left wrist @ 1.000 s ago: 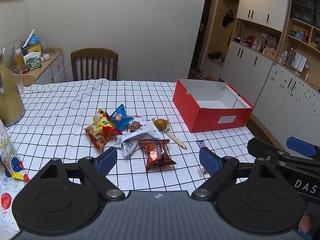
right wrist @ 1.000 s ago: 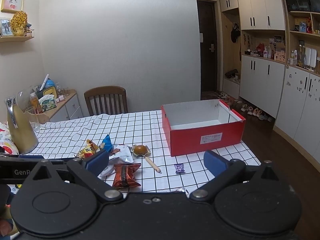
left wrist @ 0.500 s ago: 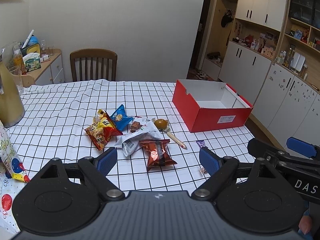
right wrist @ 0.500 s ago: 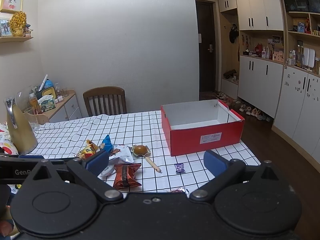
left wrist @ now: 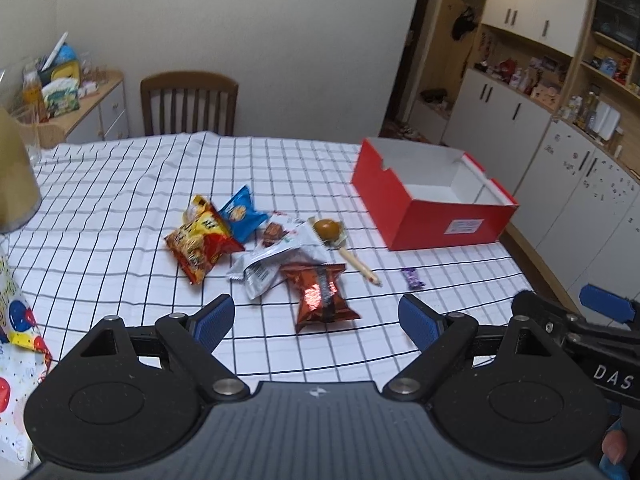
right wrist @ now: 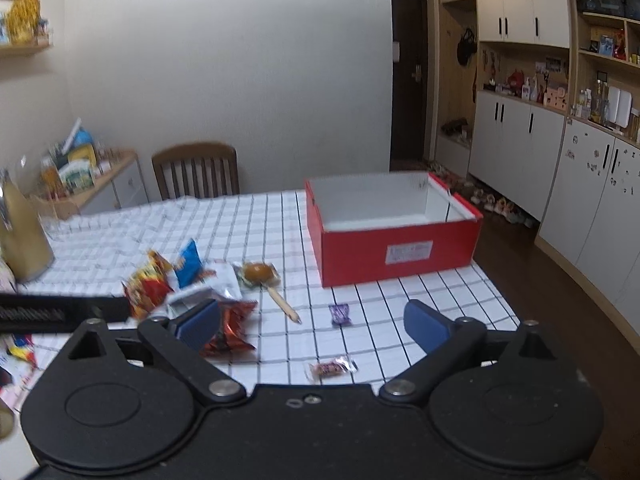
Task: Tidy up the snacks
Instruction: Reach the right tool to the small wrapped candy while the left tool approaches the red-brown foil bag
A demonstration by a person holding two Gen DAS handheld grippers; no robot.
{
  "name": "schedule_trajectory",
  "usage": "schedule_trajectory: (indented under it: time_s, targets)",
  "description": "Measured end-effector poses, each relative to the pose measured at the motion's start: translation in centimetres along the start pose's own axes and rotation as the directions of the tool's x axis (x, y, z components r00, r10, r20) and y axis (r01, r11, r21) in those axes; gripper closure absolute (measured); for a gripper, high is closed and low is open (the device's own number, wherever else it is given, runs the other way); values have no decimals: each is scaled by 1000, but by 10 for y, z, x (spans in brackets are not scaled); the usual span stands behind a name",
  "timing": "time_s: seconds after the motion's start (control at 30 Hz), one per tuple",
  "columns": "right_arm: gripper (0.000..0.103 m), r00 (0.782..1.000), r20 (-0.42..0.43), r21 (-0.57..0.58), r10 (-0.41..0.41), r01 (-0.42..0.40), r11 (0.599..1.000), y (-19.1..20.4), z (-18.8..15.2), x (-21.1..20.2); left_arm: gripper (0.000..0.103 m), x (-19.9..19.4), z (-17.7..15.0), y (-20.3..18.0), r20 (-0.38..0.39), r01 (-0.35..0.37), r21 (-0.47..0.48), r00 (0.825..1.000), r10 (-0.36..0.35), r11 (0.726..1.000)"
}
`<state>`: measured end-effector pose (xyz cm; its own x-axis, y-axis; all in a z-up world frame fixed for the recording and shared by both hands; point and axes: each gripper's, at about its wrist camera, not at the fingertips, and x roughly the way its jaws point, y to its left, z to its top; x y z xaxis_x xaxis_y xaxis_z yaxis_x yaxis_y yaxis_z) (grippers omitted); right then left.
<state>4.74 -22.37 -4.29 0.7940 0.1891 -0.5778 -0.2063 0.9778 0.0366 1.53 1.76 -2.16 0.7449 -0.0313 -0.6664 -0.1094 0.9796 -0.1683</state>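
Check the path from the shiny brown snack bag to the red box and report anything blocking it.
The wooden-stick lollipop lies on the table between the brown snack bag and the red box, and the purple candy lies to the side nearer the table's edge. Lifted over them, nothing visible blocks it; the box is open-topped.

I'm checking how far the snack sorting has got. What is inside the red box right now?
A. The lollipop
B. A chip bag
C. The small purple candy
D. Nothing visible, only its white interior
D. The red box shows only a bare white interior in both wrist views, while the lollipop, the small purple candy and the snack bags all lie on the checked tablecloth outside it.
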Motion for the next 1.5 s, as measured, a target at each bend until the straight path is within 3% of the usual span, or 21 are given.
schedule_trajectory:
  time_s: [0.37, 0.7, 1.03, 1.17, 1.33, 1.5]
  targets:
    - [20, 984, -177, -58, -34, 24, 998, -5, -29, 73, 14, 66, 10, 15, -94, -15, -17, 995, 13, 1000]
    - [25, 958, -285, 4, 8, -7, 1000, -17, -30, 123, 14, 123, 21, 7, -173, -39, -20, 984, 35, 999]
    - [37, 879, -472, 213, 64, 43, 976, -36, -20, 170, 14, 172, 35, -1, -243, -46, -35, 969, 36, 998]
    - [44, 843, -529, 331, 93, 104, 938, -48, -21, 184, 14, 186, 38, -5, -256, -48, -30, 966, 39, 998]
    - [59, 805, -577, 499, 142, 209, 841, -70, -23, 199, 14, 198, 40, -5, -275, -51, -31, 961, 40, 998]
    - [66, 772, -604, 571, 197, 248, 782, -74, -26, 212, 14, 209, 40, -3, -299, -60, -37, 953, 47, 998]
